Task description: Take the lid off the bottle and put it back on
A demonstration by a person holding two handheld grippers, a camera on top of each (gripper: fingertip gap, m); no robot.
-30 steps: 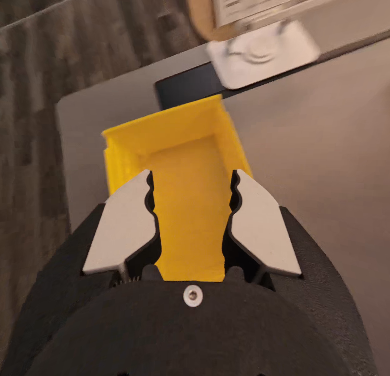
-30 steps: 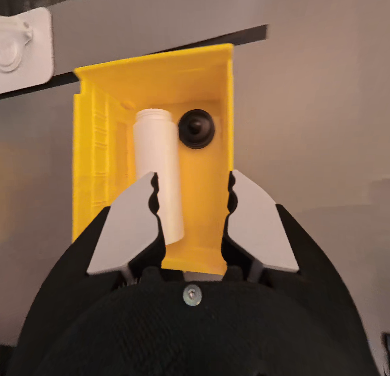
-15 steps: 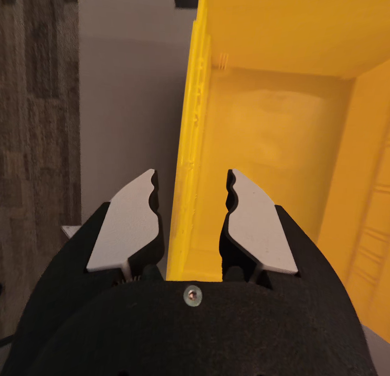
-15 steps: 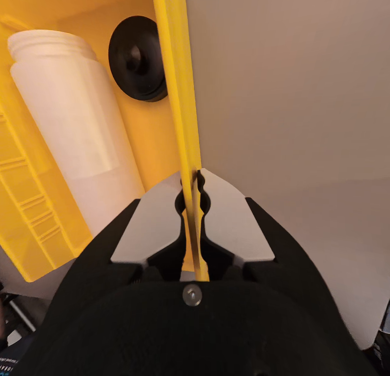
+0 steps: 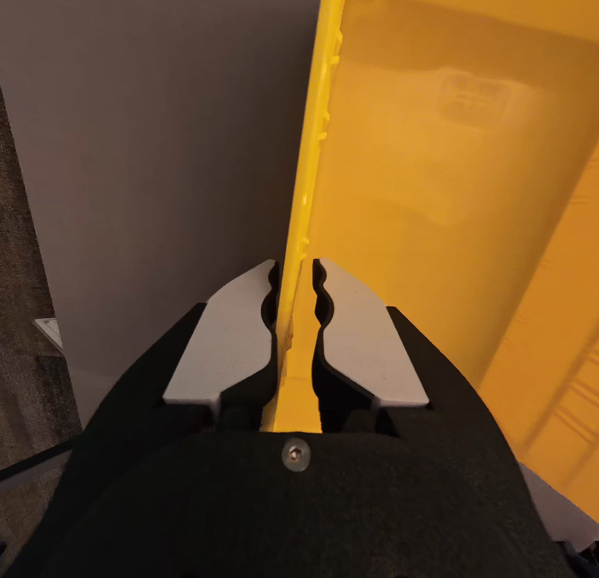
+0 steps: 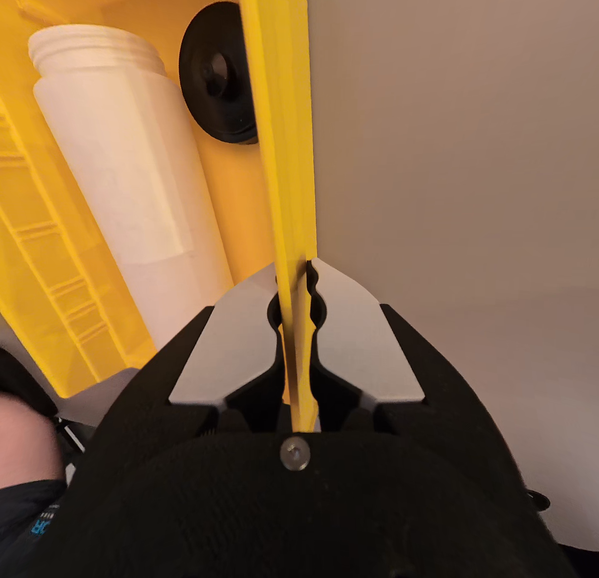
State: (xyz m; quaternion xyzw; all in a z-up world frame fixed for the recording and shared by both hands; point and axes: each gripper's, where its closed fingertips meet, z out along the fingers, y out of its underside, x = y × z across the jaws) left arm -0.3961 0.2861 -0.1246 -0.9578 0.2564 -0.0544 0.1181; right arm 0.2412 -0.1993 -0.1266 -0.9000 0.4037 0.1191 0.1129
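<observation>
A white bottle [image 6: 129, 179] lies in a yellow bin [image 6: 282, 141], its threaded neck bare and pointing away from me. The black lid [image 6: 217, 82] lies loose beside the neck, against the bin's right wall. My right gripper [image 6: 293, 267] is shut on the rim of that right wall. In the left wrist view, my left gripper [image 5: 295, 264] is closed narrowly around the left wall of the bin [image 5: 319, 124], one finger on each side. The bottle and lid are out of sight in the left wrist view.
The bin rests on a grey table [image 6: 453, 173], which also shows in the left wrist view [image 5: 162, 141]. Dark carpet [image 5: 19, 270] lies beyond the table's left edge. A person's hand [image 6: 22, 439] shows at the lower left of the right wrist view. My right fingertips sit around 80 cm from my left ones.
A second ago both grippers hung open above the bin. The right one shut on the right wall first. The left one has now closed from wide open onto the left wall.
</observation>
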